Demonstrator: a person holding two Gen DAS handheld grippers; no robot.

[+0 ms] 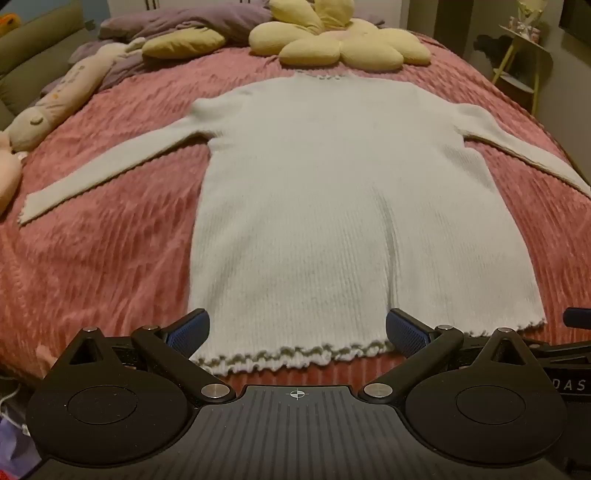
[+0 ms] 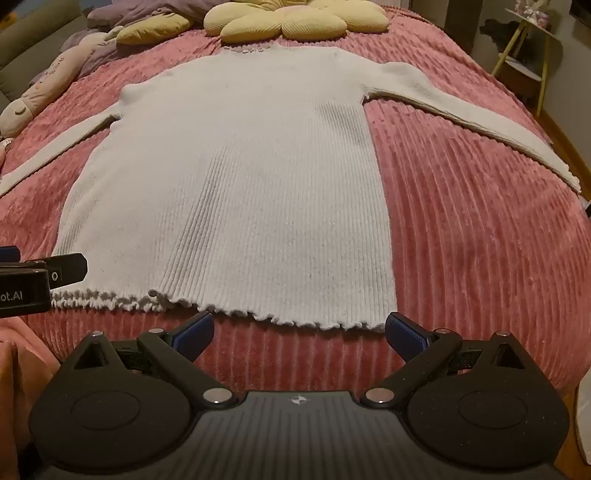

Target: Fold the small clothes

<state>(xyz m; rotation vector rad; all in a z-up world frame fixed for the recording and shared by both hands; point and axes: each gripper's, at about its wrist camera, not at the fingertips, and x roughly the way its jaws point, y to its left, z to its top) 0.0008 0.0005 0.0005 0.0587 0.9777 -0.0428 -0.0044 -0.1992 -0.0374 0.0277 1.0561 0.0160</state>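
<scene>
Got both my left hand-held gripper and right hand-held gripper wide open, empty, hovering at the white sweater hem on the bed.

A white ribbed knit sweater lies flat and spread open on the pink fuzzy bed cover. Both long sleeves stick out to the sides. Its wavy bottom edge is nearest, and its neck points to the far end.

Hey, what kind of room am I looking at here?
Most likely a bedroom: a white ribbed sweater lies spread on a bed with a pink ribbed bedspread, with a yellow flower-shaped cushion and a crumpled purple duvet at its far end.
</scene>
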